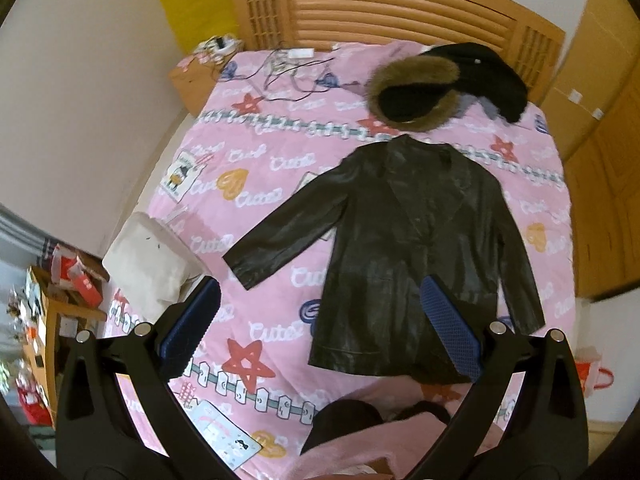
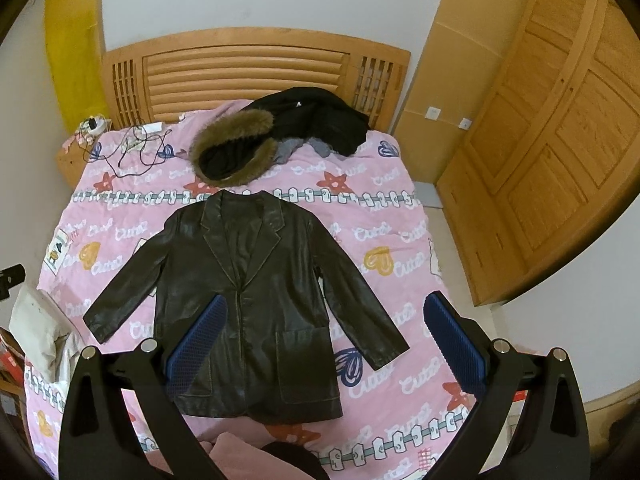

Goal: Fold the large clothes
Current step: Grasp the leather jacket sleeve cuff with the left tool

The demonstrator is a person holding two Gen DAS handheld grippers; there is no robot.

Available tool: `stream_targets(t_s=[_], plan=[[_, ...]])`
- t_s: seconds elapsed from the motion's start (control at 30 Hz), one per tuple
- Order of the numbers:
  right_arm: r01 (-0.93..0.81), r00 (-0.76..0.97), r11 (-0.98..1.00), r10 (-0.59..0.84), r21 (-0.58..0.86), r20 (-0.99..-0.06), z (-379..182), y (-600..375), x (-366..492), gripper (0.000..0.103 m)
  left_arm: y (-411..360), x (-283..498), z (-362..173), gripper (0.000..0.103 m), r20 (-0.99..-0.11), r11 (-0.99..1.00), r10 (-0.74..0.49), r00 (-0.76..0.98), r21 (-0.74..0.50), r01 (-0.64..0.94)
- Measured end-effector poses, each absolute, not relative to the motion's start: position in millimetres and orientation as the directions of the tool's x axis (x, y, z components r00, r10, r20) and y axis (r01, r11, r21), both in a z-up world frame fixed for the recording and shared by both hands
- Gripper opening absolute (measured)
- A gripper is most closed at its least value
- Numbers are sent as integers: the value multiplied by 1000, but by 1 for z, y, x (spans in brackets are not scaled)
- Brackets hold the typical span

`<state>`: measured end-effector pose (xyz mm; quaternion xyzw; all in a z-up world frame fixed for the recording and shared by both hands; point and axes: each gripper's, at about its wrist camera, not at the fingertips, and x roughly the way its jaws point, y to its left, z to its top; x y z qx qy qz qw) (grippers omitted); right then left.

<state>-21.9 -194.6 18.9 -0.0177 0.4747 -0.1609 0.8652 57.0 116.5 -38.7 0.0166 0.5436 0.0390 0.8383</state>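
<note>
The left wrist view picks up stuff the other one misses: a cluttered wooden shelf (image 1: 48,320) with red boxes at the far left edge, and an orange bag (image 1: 592,376) at the lower right. The right wrist view instead gets the big wooden wardrobe (image 2: 560,160) filling the right side, plus wall sockets (image 2: 434,112) beside it.

The dark leather jacket (image 2: 248,300) lies flat and face up in the middle of the pink patterned bedspread (image 2: 380,216), lapels toward the headboard (image 2: 248,68), both sleeves spread outward and down, hem toward the bottom of the frame. Patch pockets show near the hem. It's glossy and a bit creased.

Above it, near the headboard, sits a black coat with a fur-trimmed hood (image 2: 236,152), bunched up. Tangled cables (image 1: 288,72) sit at the upper left of the bed.

Left gripper (image 1: 320,328) and right gripper (image 2: 324,344) both hover above the bed, jaws spread wide, holding nothing.
</note>
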Motion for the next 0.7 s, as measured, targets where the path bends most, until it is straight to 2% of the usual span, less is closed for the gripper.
stream_targets(t_s=[0.27, 0.37, 0.57, 0.7], plan=[[231, 474, 949, -302, -214, -827, 9, -171, -3, 96, 202, 95, -109, 97, -959, 977, 36, 281, -26, -214], [194, 459, 958, -278, -210, -844, -7, -150, 10, 96, 230, 105, -147, 97, -968, 961, 49, 247, -22, -275], [69, 425, 977, -211, -201, -880, -54, -99, 38, 96, 287, 127, -252, 97, -987, 909, 26, 162, -44, -414], [-12, 409, 983, -162, -183, -898, -110, -65, 59, 96, 330, 140, -336, 97, -992, 867, 80, 98, 21, -498]])
